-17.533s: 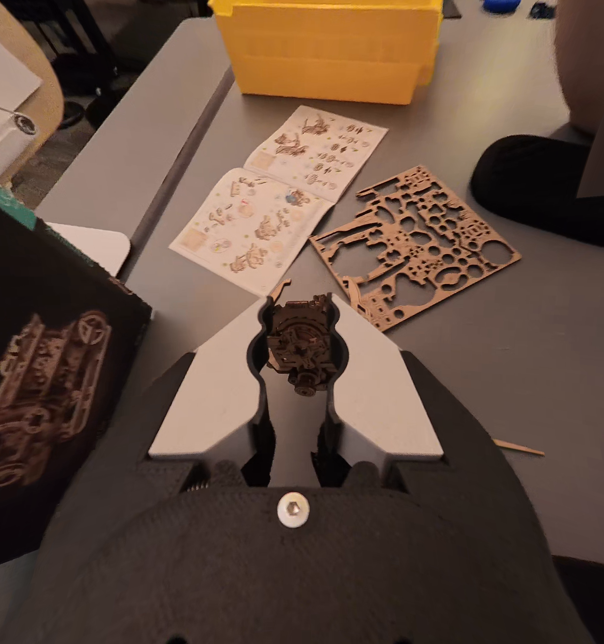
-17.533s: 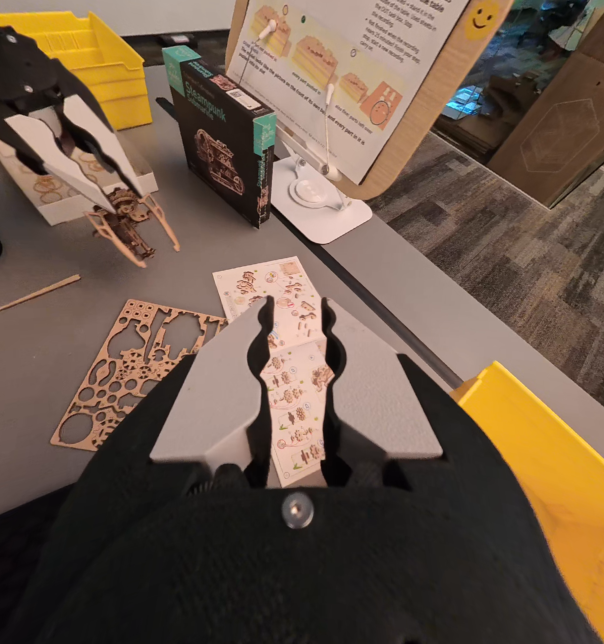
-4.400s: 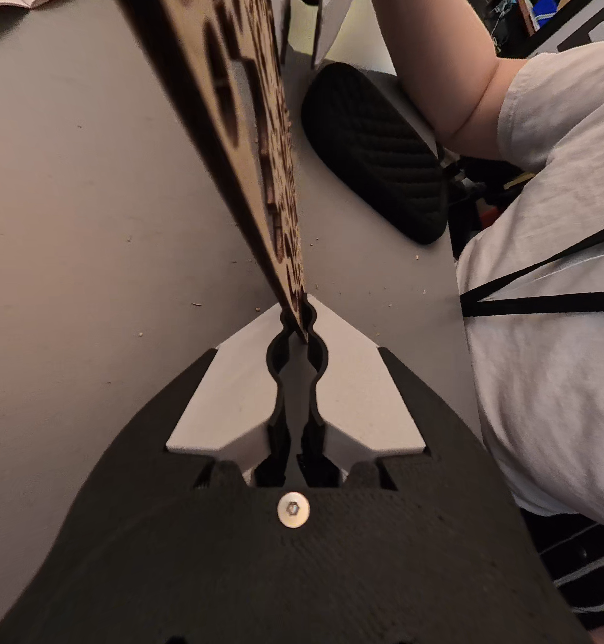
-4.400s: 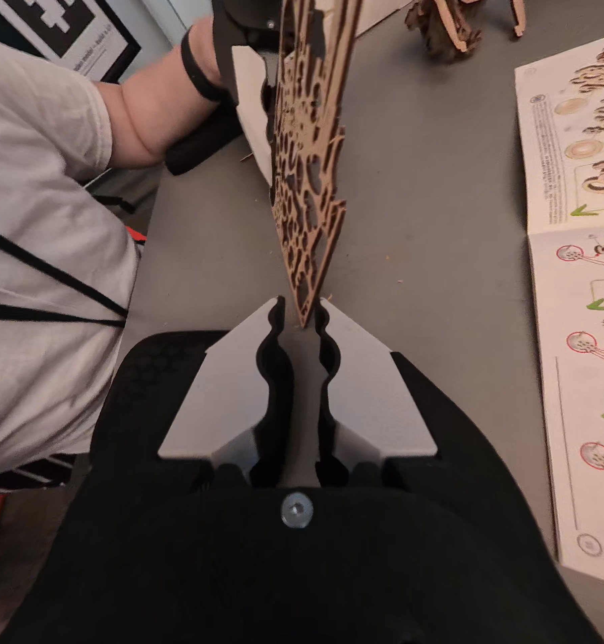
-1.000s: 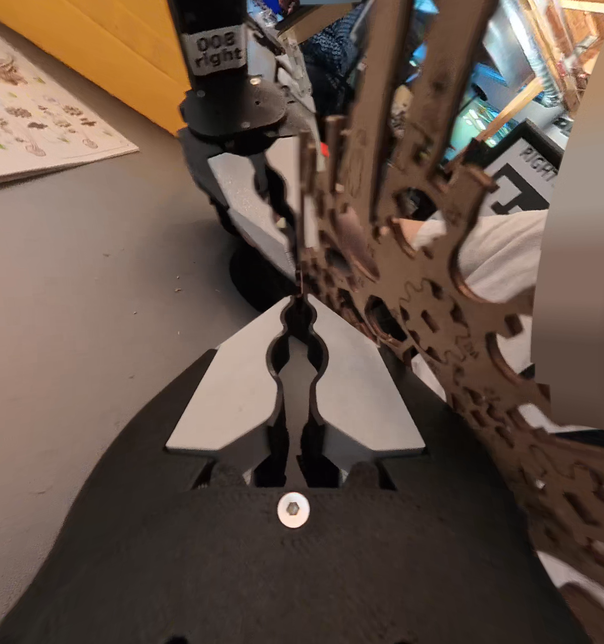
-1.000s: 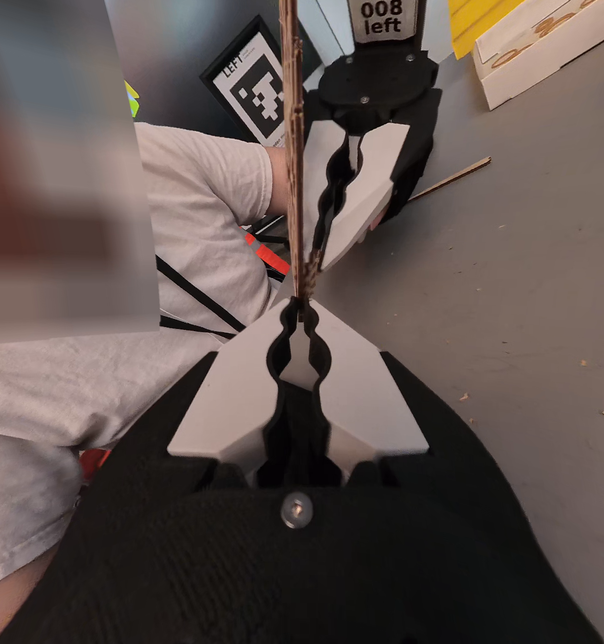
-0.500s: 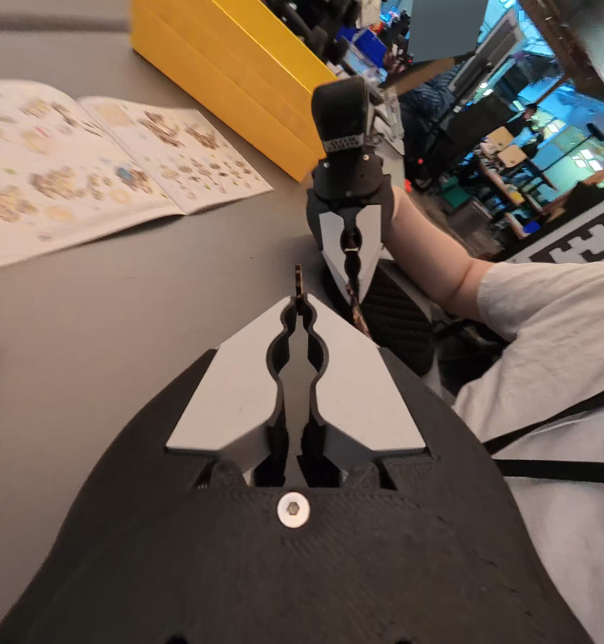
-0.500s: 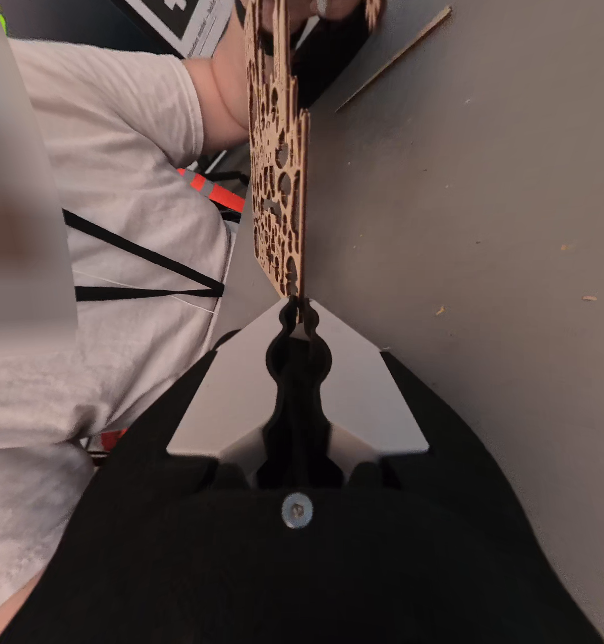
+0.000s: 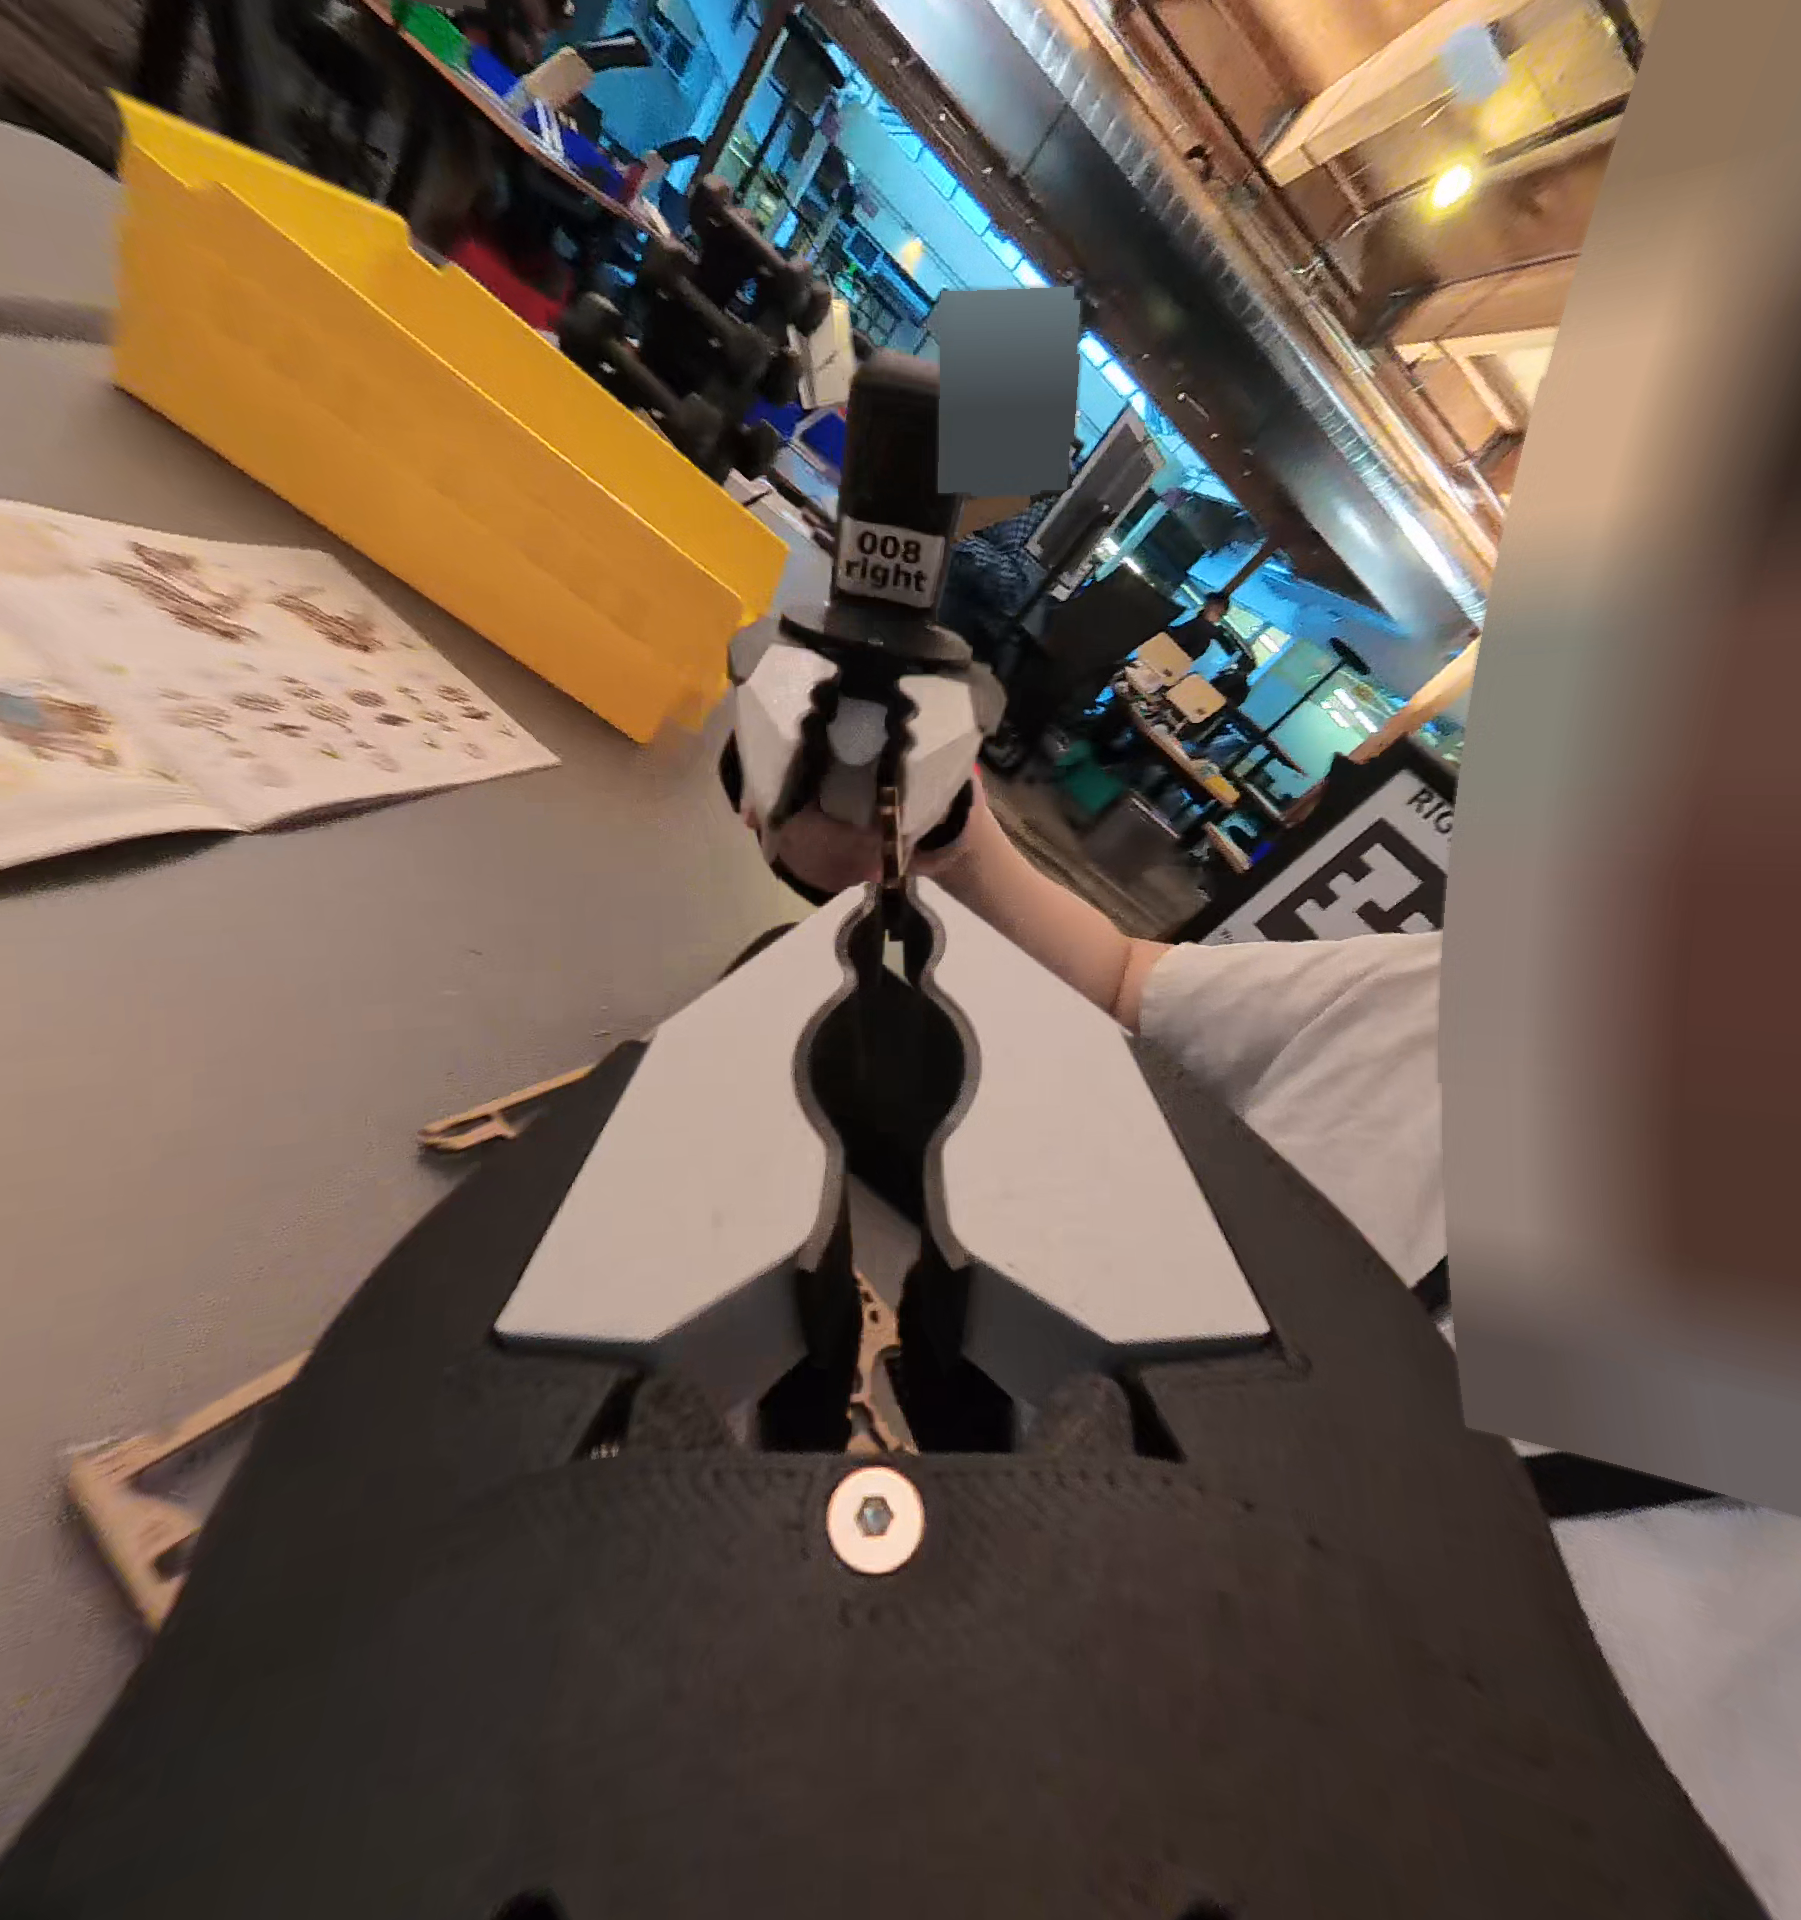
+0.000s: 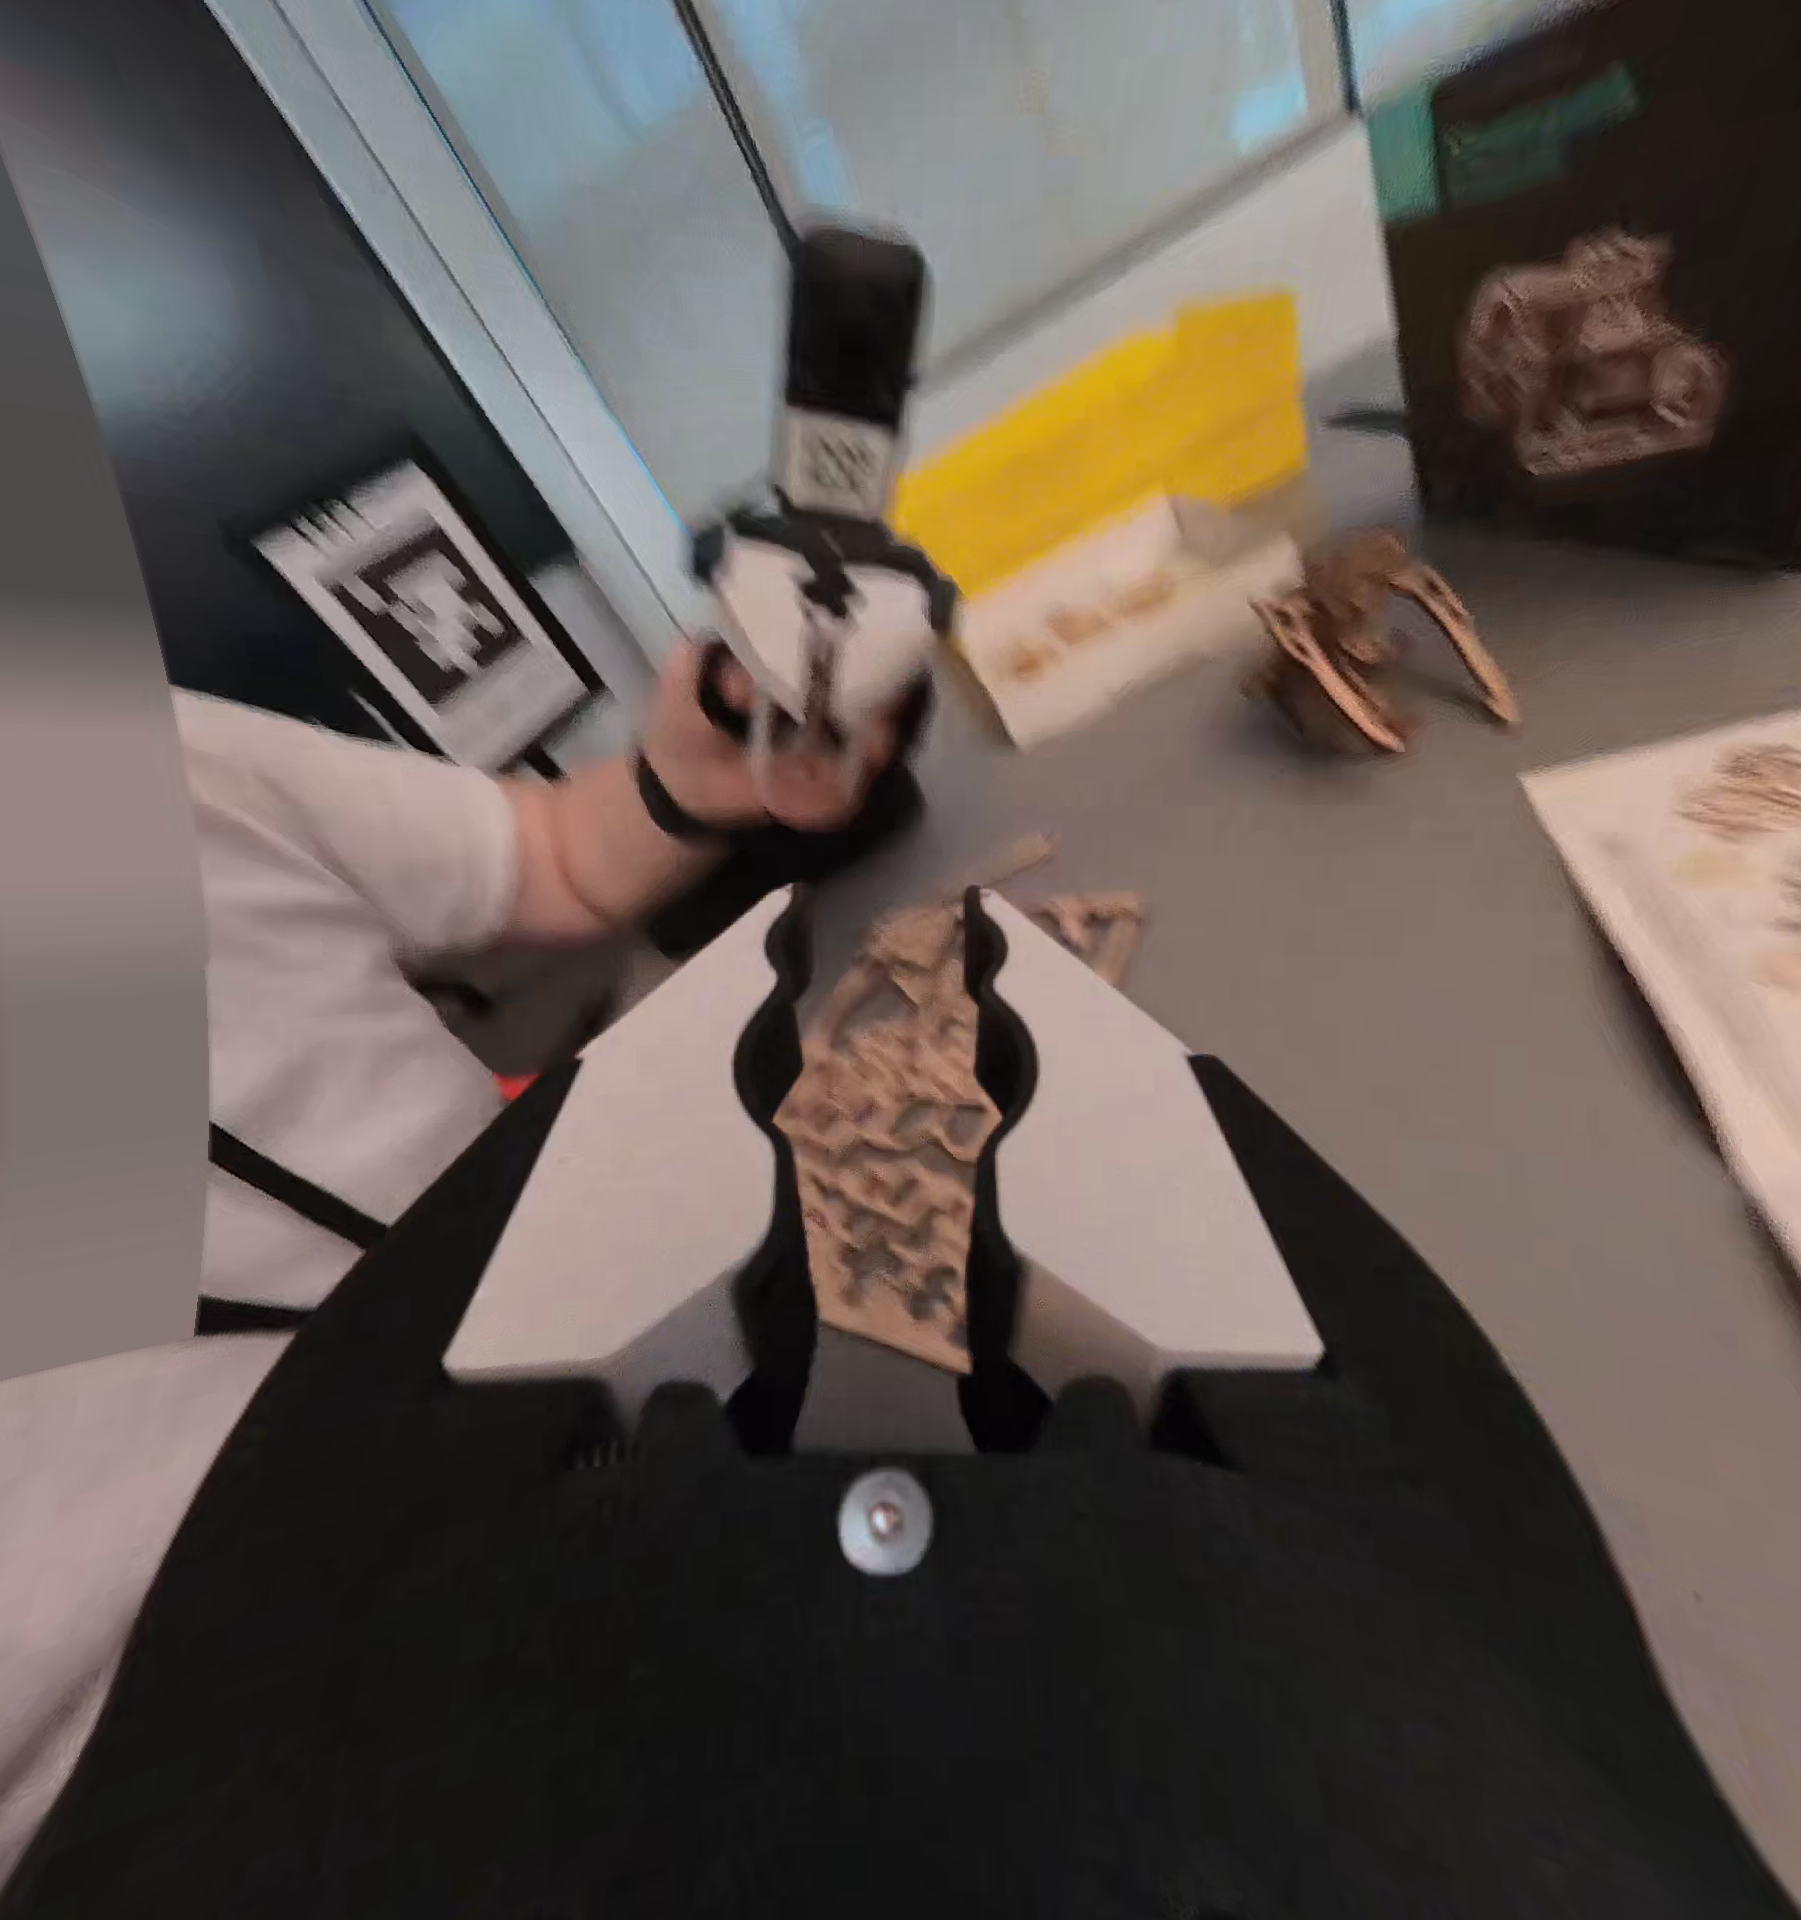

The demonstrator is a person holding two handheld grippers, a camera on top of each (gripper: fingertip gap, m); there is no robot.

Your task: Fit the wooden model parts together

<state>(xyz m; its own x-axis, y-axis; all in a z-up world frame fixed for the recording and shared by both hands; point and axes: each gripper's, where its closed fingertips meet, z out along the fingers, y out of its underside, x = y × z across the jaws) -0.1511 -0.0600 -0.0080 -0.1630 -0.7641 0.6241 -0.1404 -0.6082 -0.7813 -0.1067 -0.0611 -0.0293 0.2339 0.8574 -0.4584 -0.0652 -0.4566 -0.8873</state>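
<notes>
My left gripper [image 9: 888, 914] is shut on a small thin wooden part [image 9: 888, 831] that sticks out edge-on past the fingertips. My right gripper [image 10: 880, 904] is open and empty, above the wooden parts sheet [image 10: 891, 1143], which lies flat on the grey table [image 10: 1395, 1039]. Corners of the sheet [image 9: 137, 1496] show beside the left gripper. Each gripper faces the other: the right one [image 9: 860, 743] shows open in the left wrist view, the left one [image 10: 818, 665] shows blurred in the right wrist view. The partly built wooden model [image 10: 1343, 644] stands on the table further back.
An open instruction booklet [image 9: 148, 665] lies on the table, with a yellow bin [image 9: 408, 416] behind it. A dark kit box [image 10: 1602, 312] and a white tray [image 10: 1104, 613] stand near the model. The person's arm and white shirt [image 10: 335, 883] are close at the table's edge. One gripper's finger ends stand about 6 centimetres off the other's. The partly built wooden model [image 10: 1343, 644] is about equally far from each gripper, around 25 centimetres.
The right gripper has opened and let go of the parts sheet, which now lies flat on the table. The left gripper stays shut on the small part and has lifted.
</notes>
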